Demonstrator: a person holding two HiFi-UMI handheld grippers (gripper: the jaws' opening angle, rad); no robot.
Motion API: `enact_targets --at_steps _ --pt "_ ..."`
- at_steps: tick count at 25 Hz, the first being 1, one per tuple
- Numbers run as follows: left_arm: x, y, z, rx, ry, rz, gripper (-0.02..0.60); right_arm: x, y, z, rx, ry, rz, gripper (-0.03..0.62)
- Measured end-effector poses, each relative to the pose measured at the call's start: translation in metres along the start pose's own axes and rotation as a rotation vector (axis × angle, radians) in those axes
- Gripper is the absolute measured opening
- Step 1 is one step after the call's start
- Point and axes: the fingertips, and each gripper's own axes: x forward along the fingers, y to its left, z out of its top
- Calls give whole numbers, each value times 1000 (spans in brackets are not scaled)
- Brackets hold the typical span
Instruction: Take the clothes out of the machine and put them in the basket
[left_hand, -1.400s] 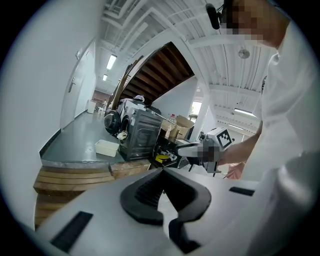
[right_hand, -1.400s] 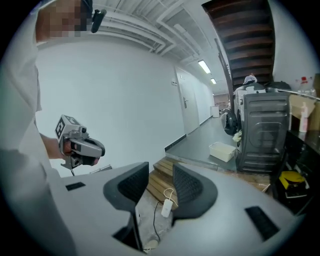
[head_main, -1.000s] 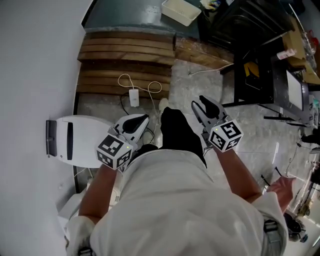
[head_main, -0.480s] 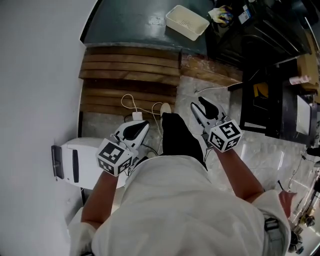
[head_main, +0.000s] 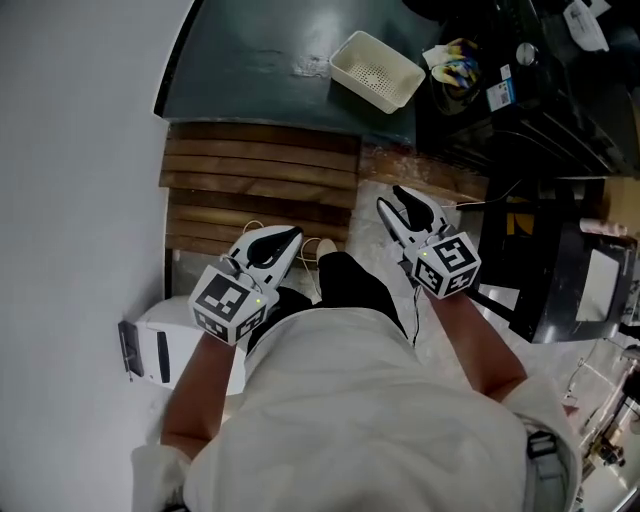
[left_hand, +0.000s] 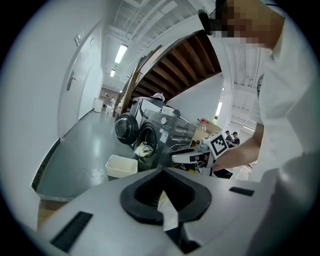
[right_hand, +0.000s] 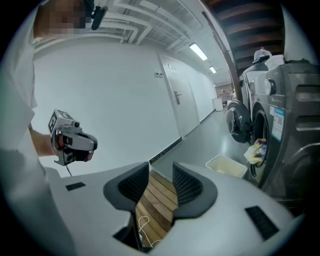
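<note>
A white basket (head_main: 376, 70) stands on the grey floor in front of a dark washing machine (left_hand: 160, 132); it also shows in both gripper views (left_hand: 121, 165) (right_hand: 226, 165). Yellow and pale clothes (head_main: 455, 62) hang out of the machine's open round door (right_hand: 236, 122). Both grippers are held out in front of the person, well short of the basket. The left gripper (head_main: 270, 245) has its black tips meeting and holds nothing. On the right gripper (head_main: 405, 205) the jaws stand a little apart, with only the wooden boards visible through the gap (right_hand: 161, 172).
A wooden slatted platform (head_main: 262, 180) lies between the person and the grey floor. A white cable (head_main: 312, 250) trails over it. A white appliance (head_main: 165, 335) sits against the left wall. Dark racks and furniture (head_main: 560, 260) crowd the right side.
The person has walked forward: the basket and machine have come nearer and the white appliance has slid back. Both grippers travelled along, with their jaws unchanged.
</note>
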Motion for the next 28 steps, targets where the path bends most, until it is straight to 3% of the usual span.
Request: enact_targets --at_steps 4,14,19,28 --pt "17 8 48 37 21 -23 -5 13 -24 33 20 -17 -11 130" --pt "50 52 113 57 35 -98 -5 37 -63 79 76 -31 -89 130" --pt "66 107 133 50 39 -158 -5 75 -83 94 107 -21 -175 132" --pt "86 231 203 174 101 -369 -4 171 -118 163 160 -21 -405 149"
